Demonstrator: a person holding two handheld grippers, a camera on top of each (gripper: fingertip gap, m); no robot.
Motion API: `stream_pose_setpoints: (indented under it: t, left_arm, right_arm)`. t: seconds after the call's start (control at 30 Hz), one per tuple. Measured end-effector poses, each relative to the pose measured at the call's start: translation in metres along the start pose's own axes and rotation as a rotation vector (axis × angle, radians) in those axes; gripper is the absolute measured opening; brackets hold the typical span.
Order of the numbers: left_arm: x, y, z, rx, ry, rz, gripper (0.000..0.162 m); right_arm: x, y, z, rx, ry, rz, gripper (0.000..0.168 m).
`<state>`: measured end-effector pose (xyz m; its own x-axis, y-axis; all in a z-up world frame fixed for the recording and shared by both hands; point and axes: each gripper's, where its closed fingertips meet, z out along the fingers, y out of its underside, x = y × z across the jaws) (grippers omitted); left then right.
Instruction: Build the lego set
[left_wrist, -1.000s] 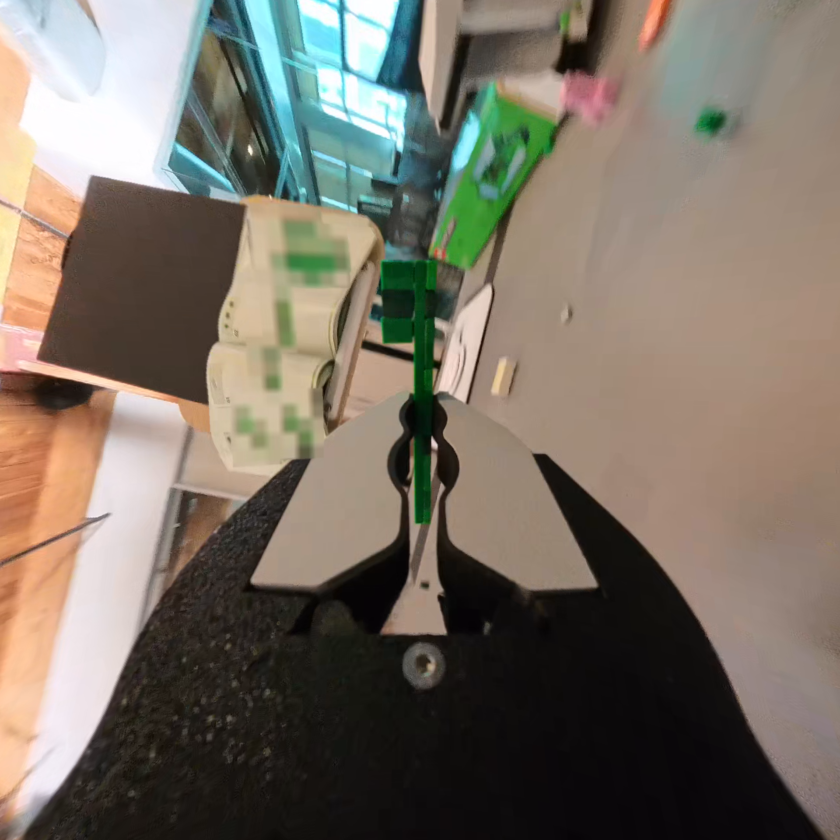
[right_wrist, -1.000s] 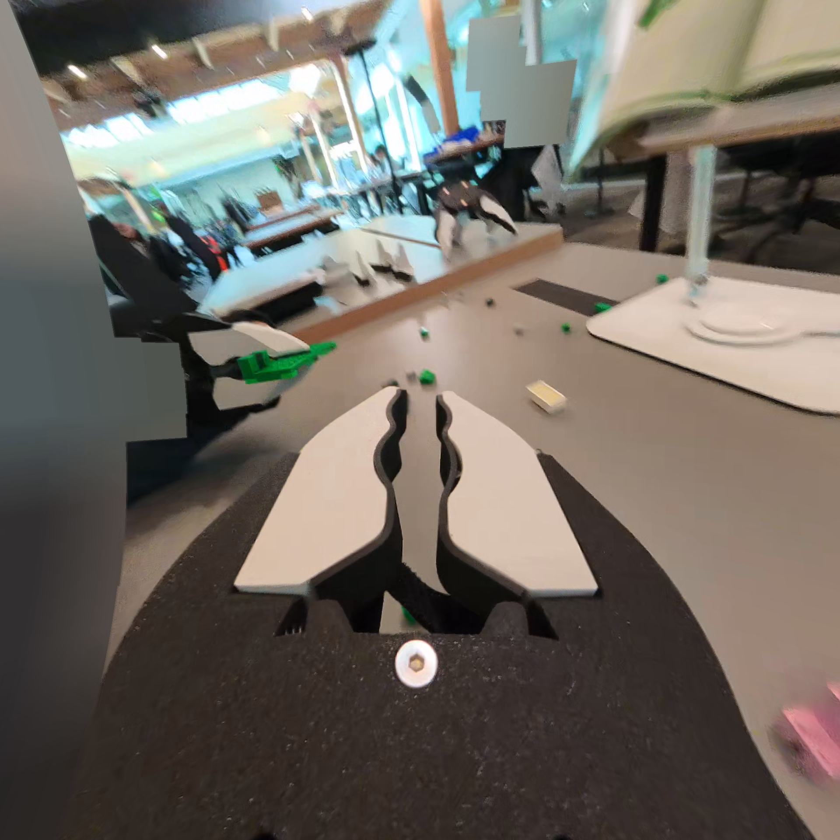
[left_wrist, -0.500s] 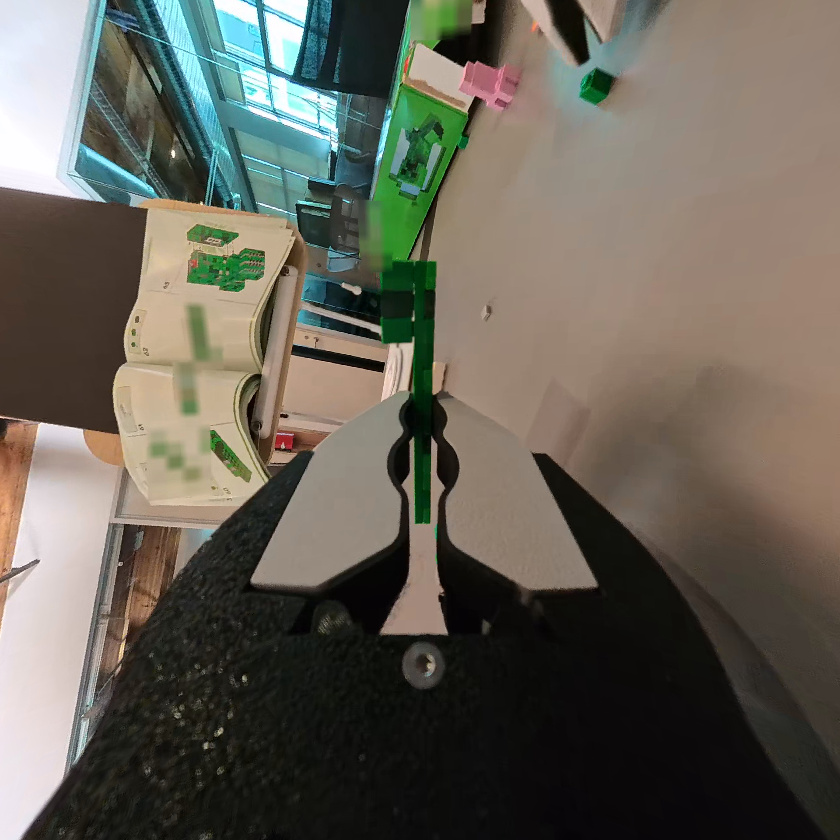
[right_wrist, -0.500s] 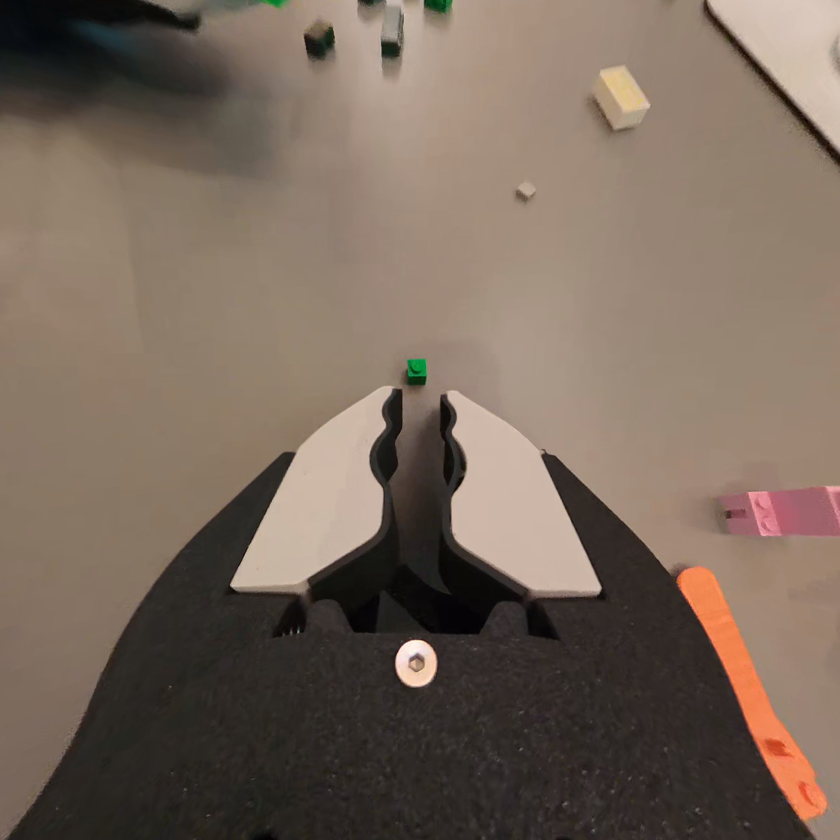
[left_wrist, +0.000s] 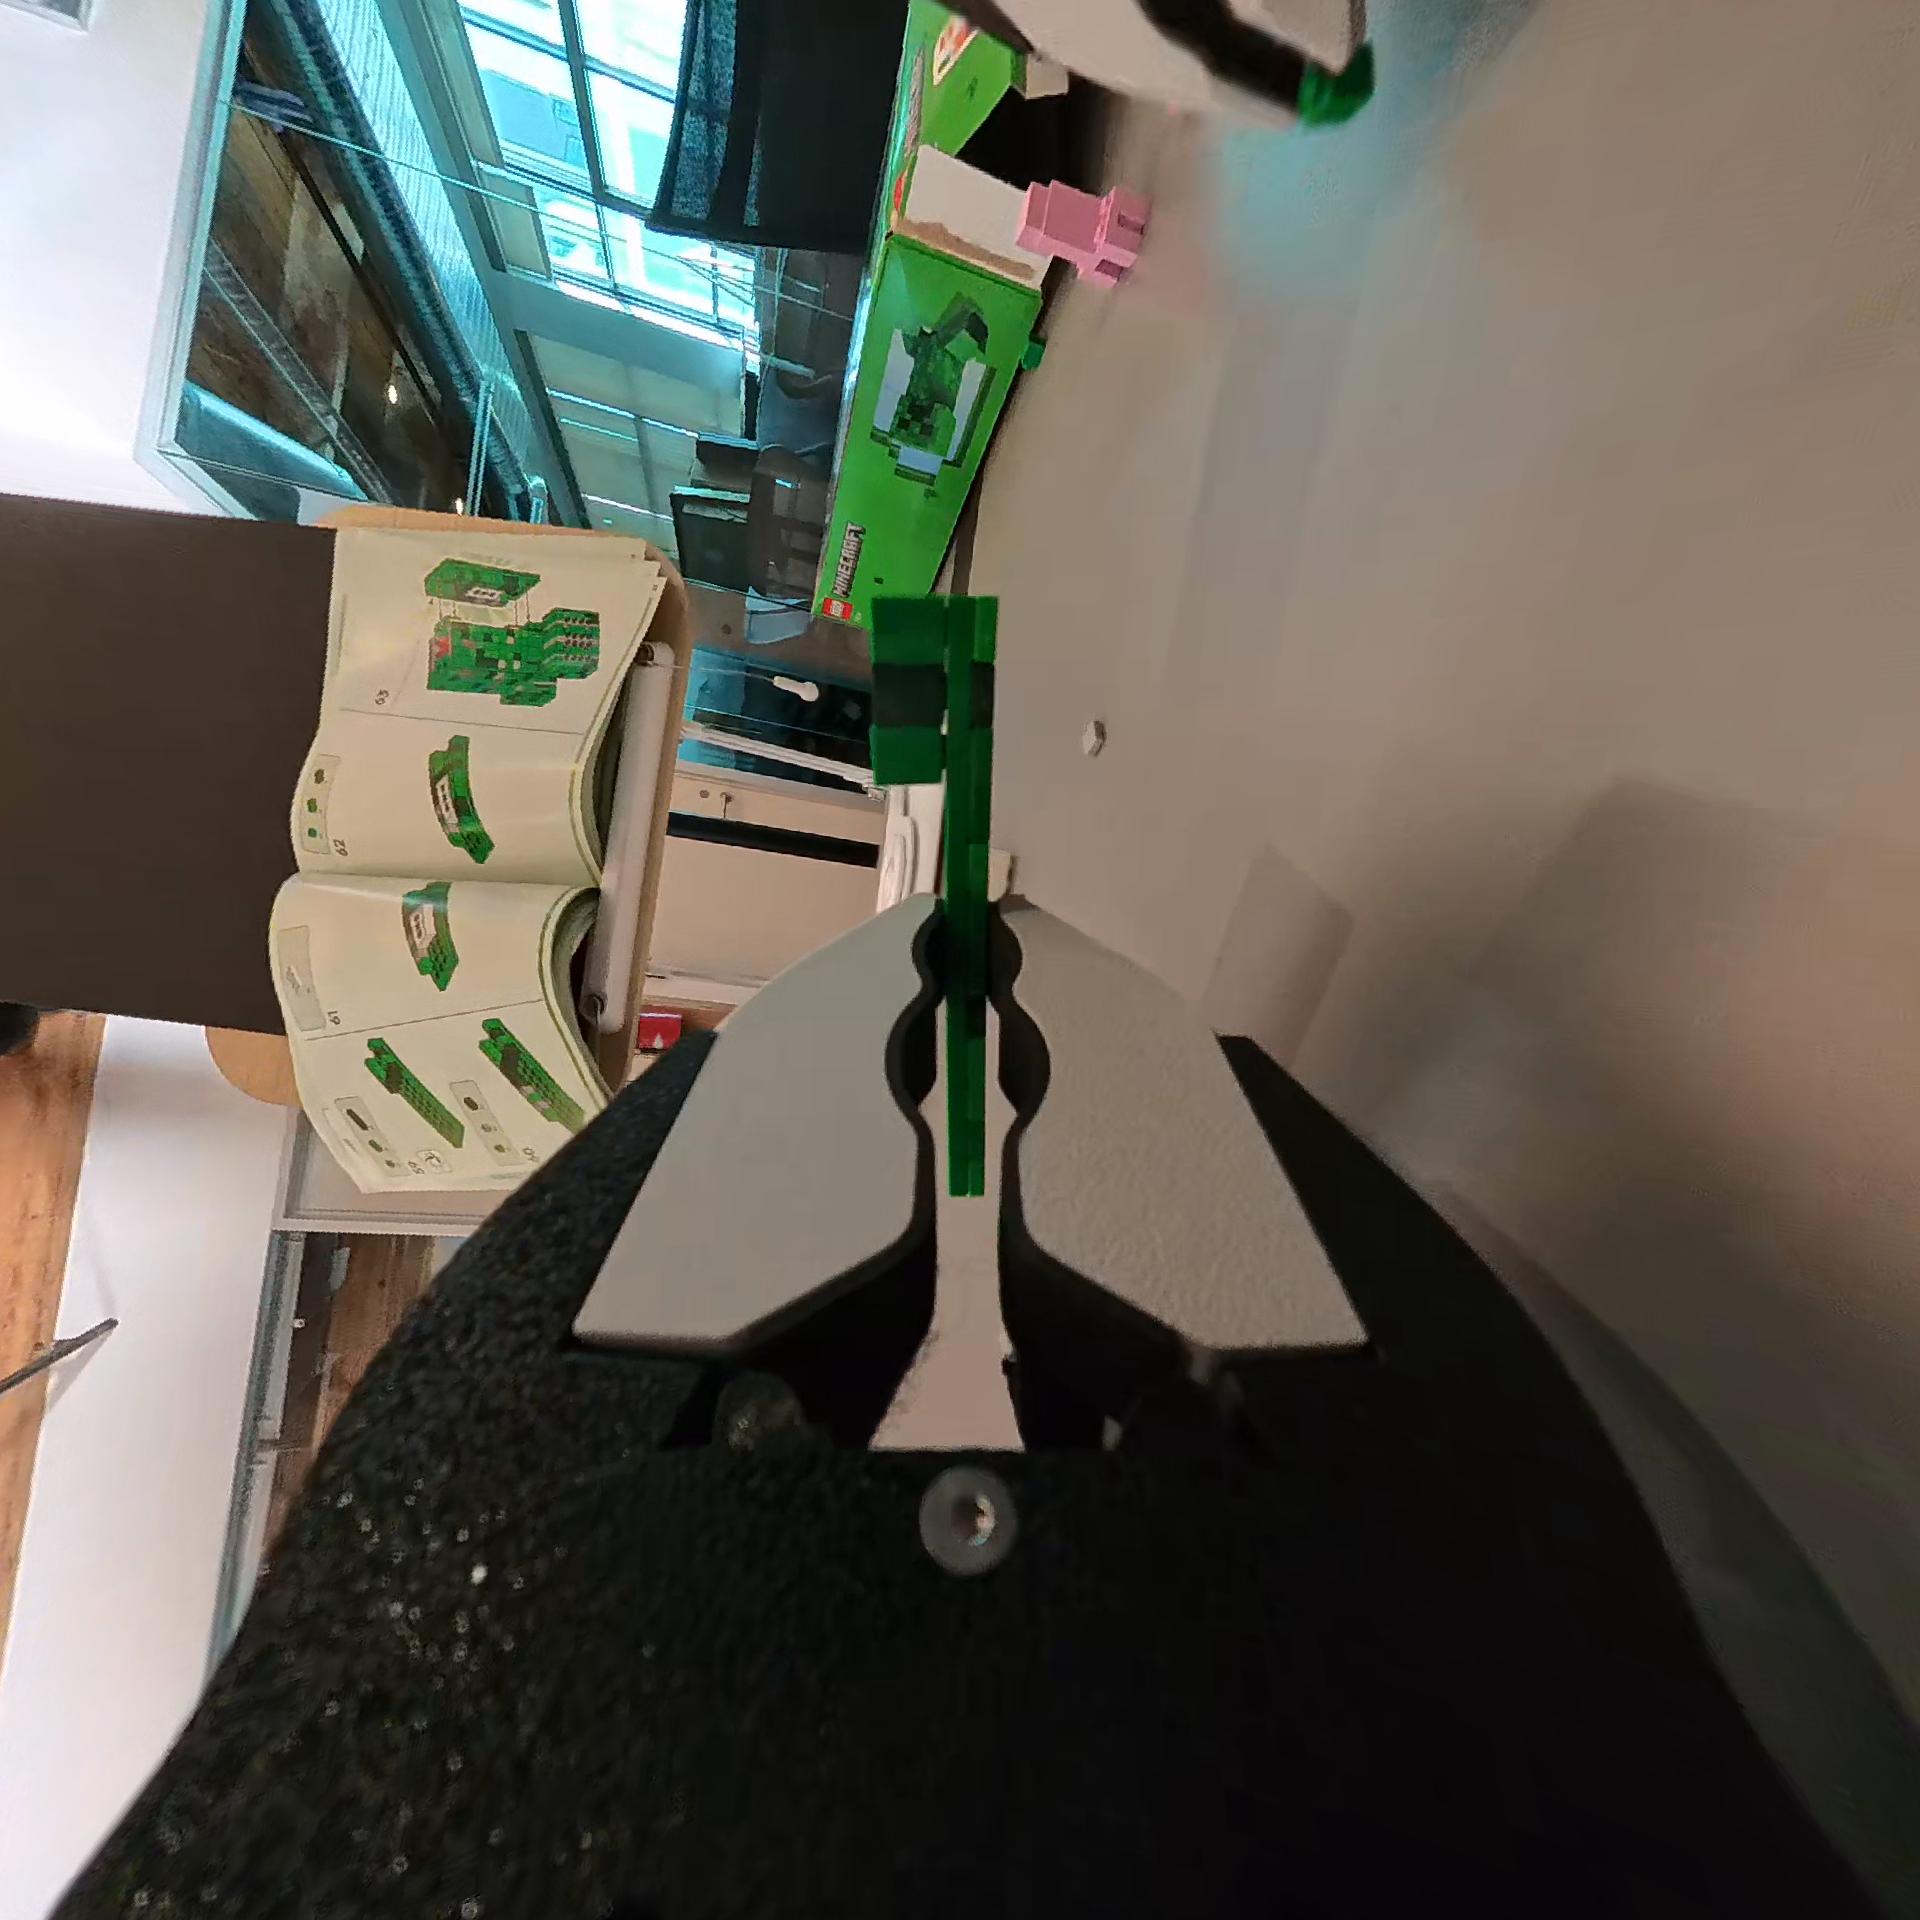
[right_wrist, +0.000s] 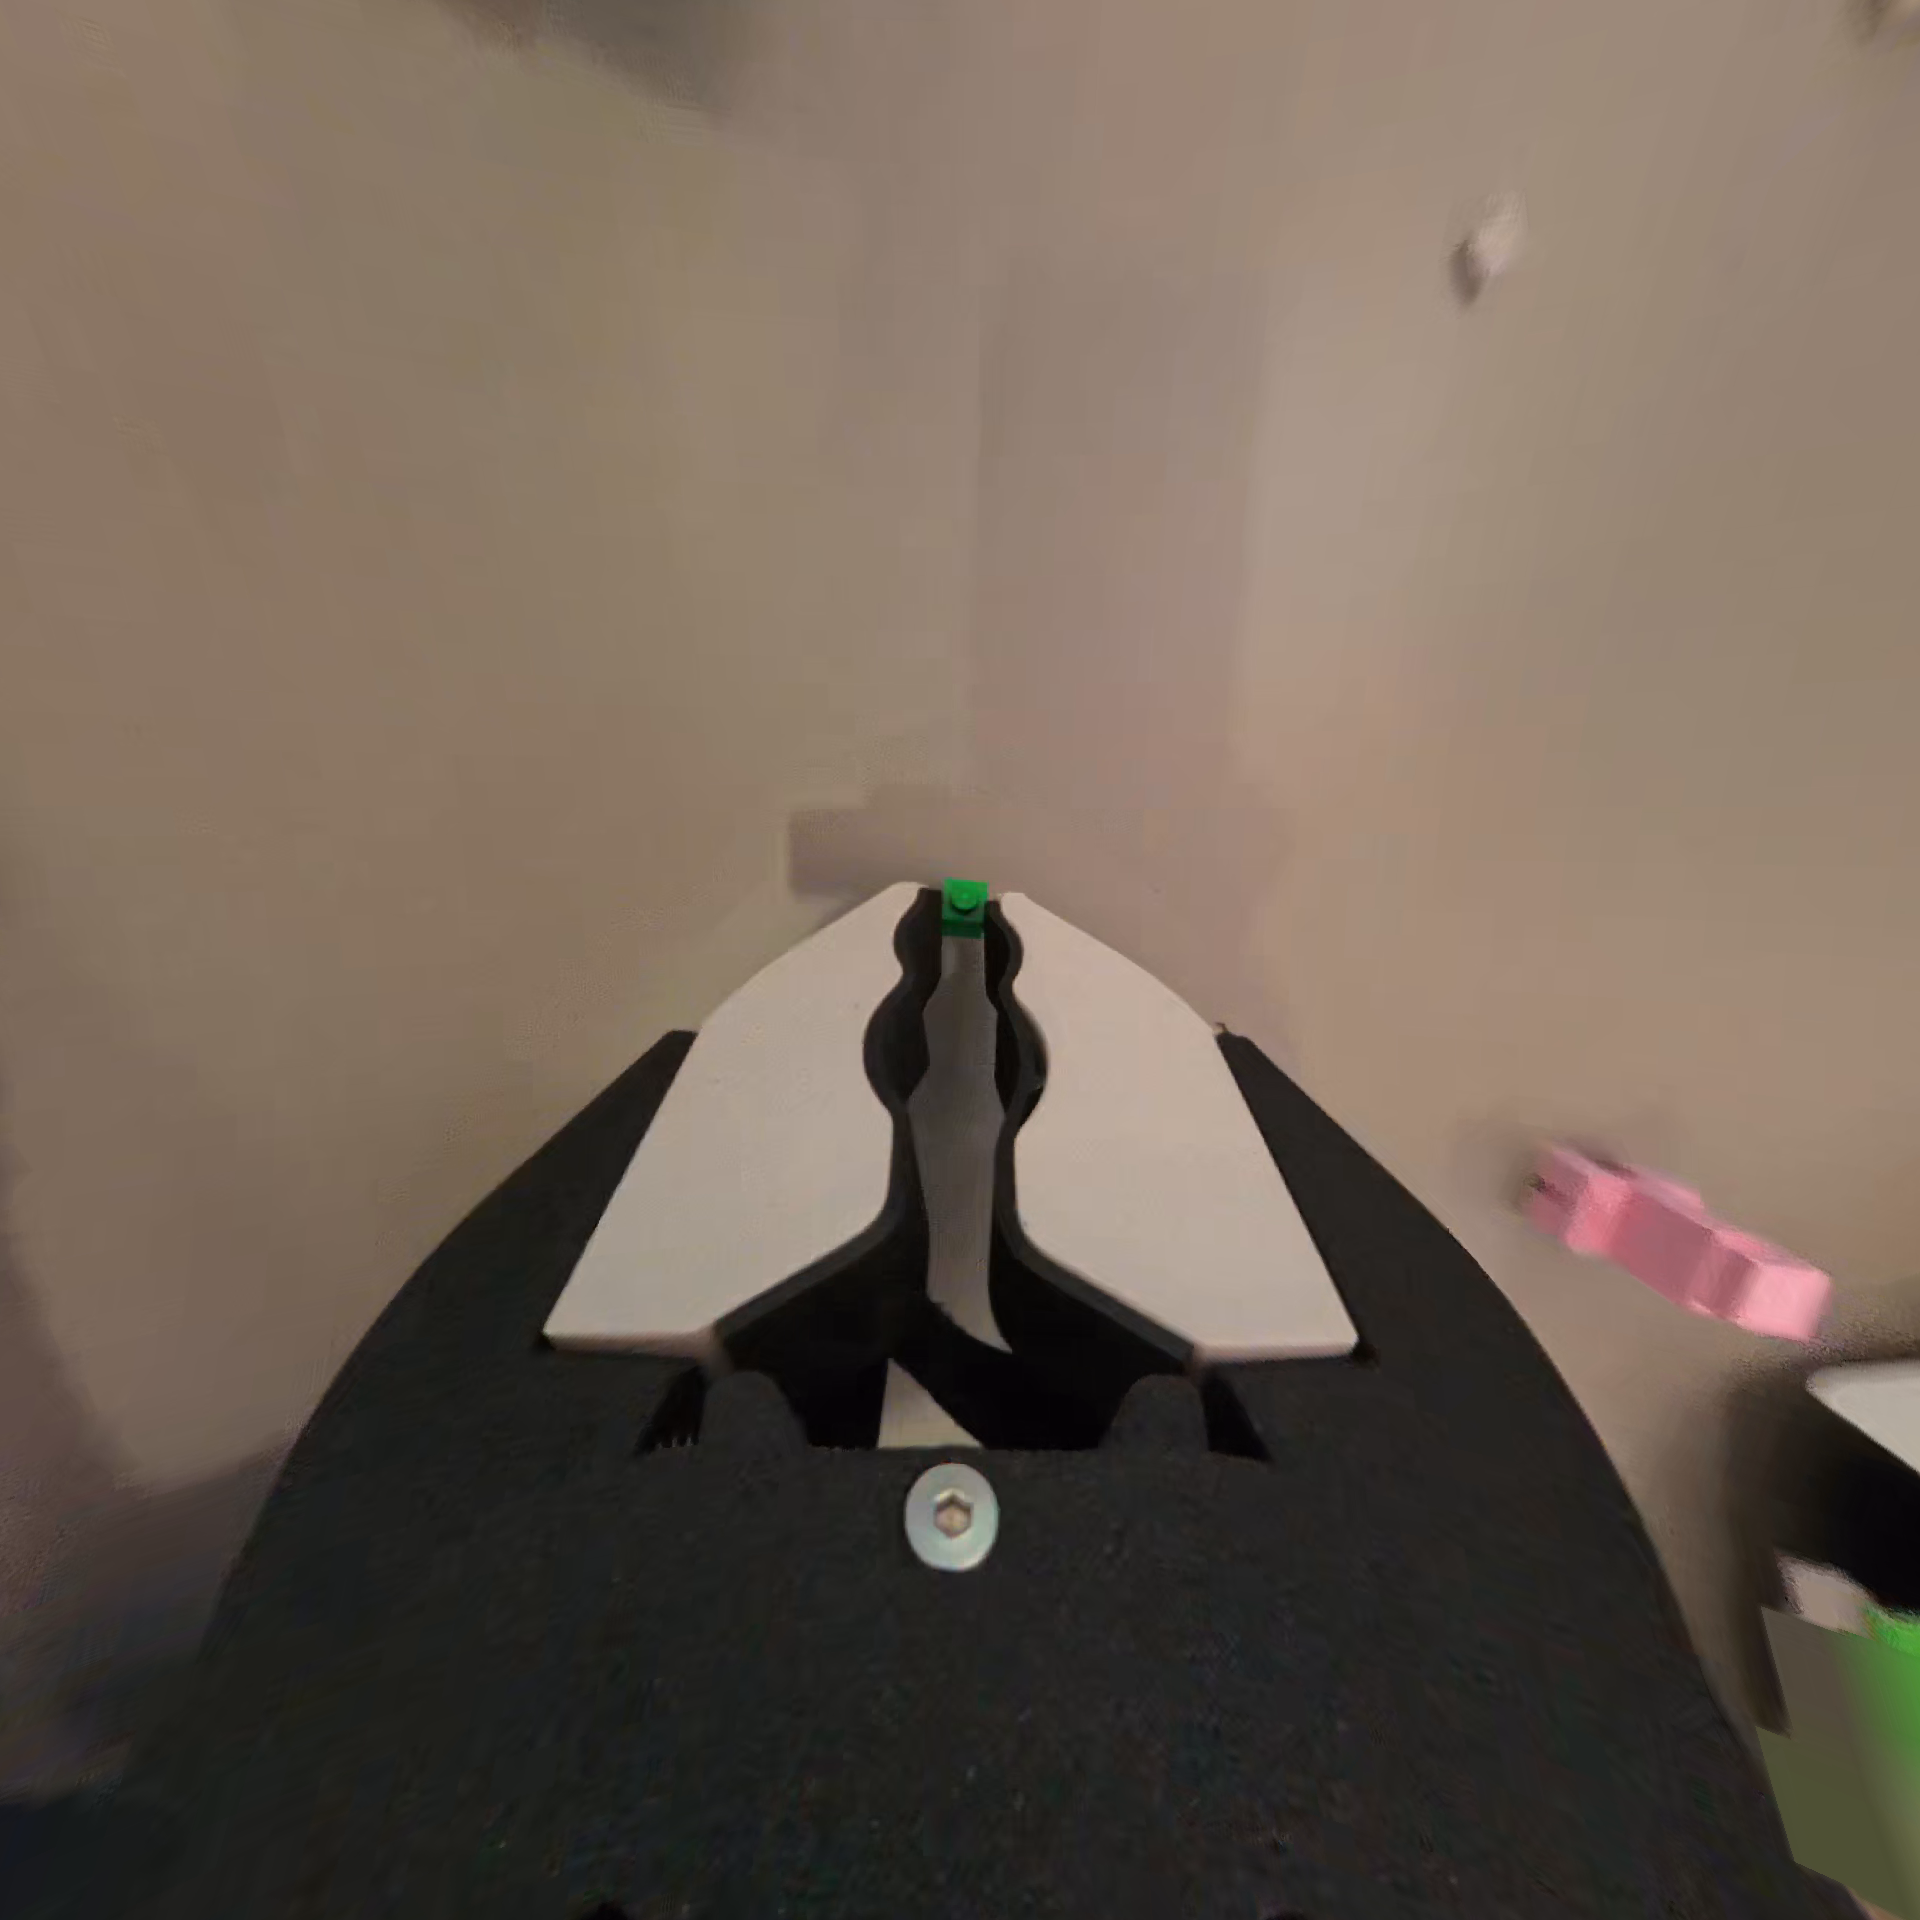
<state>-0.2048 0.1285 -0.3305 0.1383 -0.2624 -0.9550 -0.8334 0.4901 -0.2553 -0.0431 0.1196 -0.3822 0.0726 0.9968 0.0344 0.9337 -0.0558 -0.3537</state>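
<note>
My left gripper (left_wrist: 966, 916) is shut on a flat green lego assembly (left_wrist: 971, 748), held edge-on. The assembly sticks out past the fingertips, with dark and light green bricks stacked on its far end. My right gripper (right_wrist: 964, 918) points down at the grey table (right_wrist: 520, 520). Its fingertips pinch a small green one-stud brick (right_wrist: 963, 900). The right gripper also shows blurred at the top of the left wrist view (left_wrist: 1226, 42), with the green brick (left_wrist: 1335, 94) at its tip.
An open instruction booklet (left_wrist: 468, 831) stands on a holder at the left. A green set box (left_wrist: 935, 416) lies at the table's far side. A pink lego piece (left_wrist: 1086, 223) lies near it and shows in the right wrist view (right_wrist: 1673, 1247). A tiny grey stud (left_wrist: 1091, 738) lies on the table.
My right gripper tilted down onto the table, moved up to the small green brick and closed its tips on it. My left gripper turned slightly while holding the green assembly.
</note>
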Motion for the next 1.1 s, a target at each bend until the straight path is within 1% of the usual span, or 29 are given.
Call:
stream_pose_setpoints:
  t: [0.13, 0.17, 0.23, 0.3, 0.37, 0.43, 0.53, 0.63, 0.67, 0.7, 0.77, 0.8, 0.87, 0.9, 1.03, 1.1]
  left_arm:
    - [-0.001, -0.004, -0.001, 0.003, -0.008, 0.032, 0.005]
    - [0.0, -0.004, -0.001, 0.003, -0.008, 0.037, 0.005]
    - [0.0, -0.005, -0.001, 0.003, -0.005, 0.043, 0.005]
    - [0.001, -0.003, -0.001, -0.002, -0.003, 0.042, 0.005]
    - [0.0, -0.001, -0.001, -0.008, -0.003, 0.035, 0.005]
    - [-0.001, 0.0, -0.001, -0.01, -0.007, 0.023, 0.005]
    - [-0.002, -0.001, -0.001, -0.003, -0.014, 0.014, 0.005]
    - [-0.001, -0.003, -0.001, -0.015, -0.019, 0.066, 0.005]
    - [0.0, -0.004, 0.0, -0.017, -0.009, 0.067, 0.005]
    - [0.002, -0.005, 0.001, -0.012, 0.003, 0.057, 0.005]
    - [0.006, -0.008, 0.002, 0.006, 0.022, 0.035, 0.005]
    - [0.007, -0.008, 0.003, 0.008, 0.028, 0.03, 0.005]
    - [0.008, -0.007, 0.003, 0.005, 0.032, 0.03, 0.005]
    - [0.008, -0.007, 0.003, 0.002, 0.036, 0.029, 0.005]
    - [0.008, -0.009, 0.003, 0.013, 0.043, 0.016, 0.005]
    - [0.009, -0.011, 0.003, 0.023, 0.046, 0.016, 0.005]
  right_arm:
    - [-0.001, 0.027, -0.009, -0.492, -0.01, -0.072, 0.007]
    - [-0.002, 0.032, -0.009, -0.587, -0.02, -0.104, 0.007]
    - [-0.004, 0.04, -0.007, -0.717, -0.041, -0.148, 0.008]
    - [-0.004, 0.04, -0.003, -0.751, -0.042, -0.178, 0.008]
    - [-0.001, 0.033, -0.002, -0.69, -0.003, -0.195, 0.009]
    - [-0.001, 0.027, -0.009, -0.573, 0.021, -0.168, 0.017]
    - [0.0, 0.015, -0.023, -0.25, 0.102, -0.084, 0.016]
    - [-0.001, 0.016, -0.029, 0.04, 0.176, -0.038, 0.014]
    - [-0.002, 0.018, -0.029, 0.115, 0.186, -0.019, 0.011]
    - [-0.004, 0.021, -0.028, 0.173, 0.174, 0.009, 0.011]
    - [-0.003, 0.024, -0.027, 0.261, 0.178, 0.07, 0.011]
    - [-0.002, 0.027, -0.025, 0.278, 0.188, 0.087, 0.014]
    - [0.003, 0.033, -0.023, 0.304, 0.23, 0.054, 0.014]
    - [0.002, 0.034, -0.022, 0.333, 0.221, 0.027, 0.012]
    - [-0.003, 0.028, -0.018, 0.481, 0.078, 0.022, 0.014]
    - [-0.002, 0.03, -0.015, 0.481, 0.048, 0.007, 0.016]
